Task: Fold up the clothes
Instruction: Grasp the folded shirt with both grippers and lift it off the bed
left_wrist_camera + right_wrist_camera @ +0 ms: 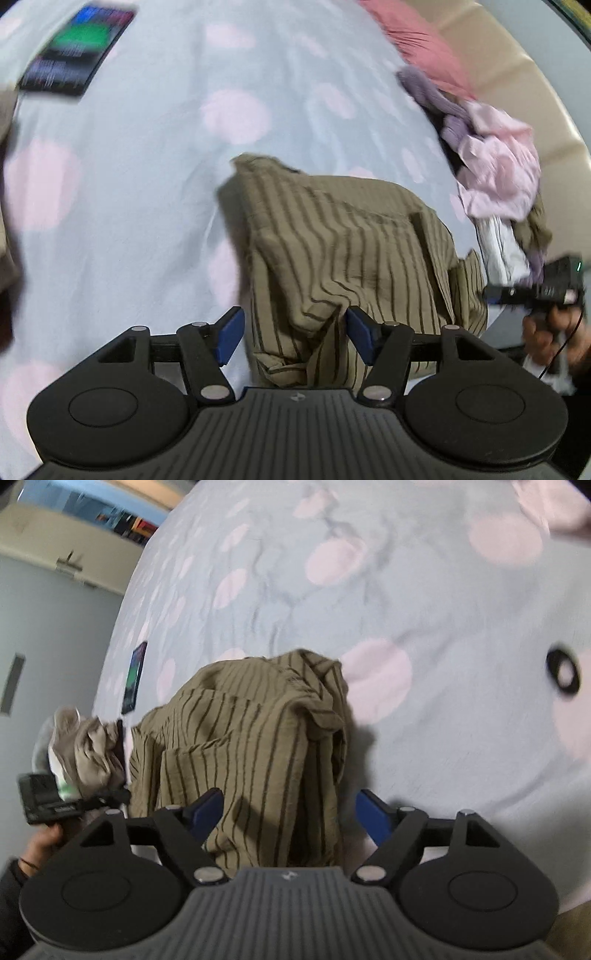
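Observation:
An olive shirt with dark stripes lies crumpled on the bed, partly folded over itself. My left gripper is open just above its near edge, the blue pads wide apart with a ridge of fabric between them. In the right wrist view the same shirt bunches up in front of my right gripper, which is open too, its fingers straddling the near hem. Neither pair of pads presses the cloth. A hand holds the other device at the right edge.
The bed has a pale blue sheet with pink dots. A dark phone lies at the far left. Pink and purple clothes are piled on the right, beige cloth on the left. A black ring rests on the sheet.

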`<state>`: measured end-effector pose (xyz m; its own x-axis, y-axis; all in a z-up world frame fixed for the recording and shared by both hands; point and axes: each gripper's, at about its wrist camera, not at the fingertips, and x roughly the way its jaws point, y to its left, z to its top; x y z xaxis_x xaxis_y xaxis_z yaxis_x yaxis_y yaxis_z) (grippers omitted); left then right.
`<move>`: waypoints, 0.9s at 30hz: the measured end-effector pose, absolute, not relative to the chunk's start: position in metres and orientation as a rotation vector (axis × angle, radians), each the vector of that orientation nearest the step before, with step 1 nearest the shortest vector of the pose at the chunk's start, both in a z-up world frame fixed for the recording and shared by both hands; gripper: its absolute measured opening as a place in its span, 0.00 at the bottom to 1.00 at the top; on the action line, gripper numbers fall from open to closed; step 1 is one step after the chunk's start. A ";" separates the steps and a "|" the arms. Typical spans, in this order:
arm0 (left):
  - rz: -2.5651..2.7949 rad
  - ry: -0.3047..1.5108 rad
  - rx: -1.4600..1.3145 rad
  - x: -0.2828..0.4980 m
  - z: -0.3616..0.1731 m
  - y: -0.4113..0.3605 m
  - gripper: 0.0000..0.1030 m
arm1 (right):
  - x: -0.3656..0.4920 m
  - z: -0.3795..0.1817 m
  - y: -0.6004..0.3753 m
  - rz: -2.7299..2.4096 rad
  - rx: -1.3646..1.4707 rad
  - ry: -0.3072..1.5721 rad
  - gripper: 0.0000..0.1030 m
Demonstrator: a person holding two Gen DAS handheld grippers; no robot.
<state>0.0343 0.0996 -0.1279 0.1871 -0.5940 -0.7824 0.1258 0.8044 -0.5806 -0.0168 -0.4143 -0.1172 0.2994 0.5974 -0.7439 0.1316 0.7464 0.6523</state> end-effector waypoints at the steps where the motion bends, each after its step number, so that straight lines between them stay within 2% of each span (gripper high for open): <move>1: -0.528 1.306 -0.446 0.037 -0.132 0.100 0.57 | -0.016 -0.122 -0.414 0.343 0.719 1.260 0.79; 12: -0.514 1.390 -0.669 0.051 -0.170 0.108 0.60 | -0.014 -0.152 -0.411 0.390 0.810 1.264 0.79; 17: -0.515 1.363 -0.801 0.049 -0.184 0.111 0.74 | -0.016 -0.164 -0.412 0.403 0.877 1.242 0.81; 23: -0.563 1.357 -0.853 0.053 -0.187 0.104 0.74 | -0.013 -0.172 -0.408 0.450 0.945 1.227 0.81; 25: -0.587 1.359 -0.863 0.055 -0.187 0.100 0.69 | -0.009 -0.172 -0.401 0.488 0.931 1.259 0.64; 26: -0.600 1.363 -0.855 0.055 -0.187 0.097 0.56 | -0.008 -0.171 -0.399 0.496 0.916 1.266 0.46; 27: -0.607 1.368 -0.836 0.055 -0.186 0.095 0.35 | -0.006 -0.169 -0.397 0.498 0.898 1.267 0.34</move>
<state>0.0551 0.0945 -0.1860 0.1284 -0.7955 -0.5921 -0.0944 0.5846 -0.8058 -0.0063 -0.3970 -0.1691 0.2612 0.7582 -0.5974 0.1489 0.5798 0.8010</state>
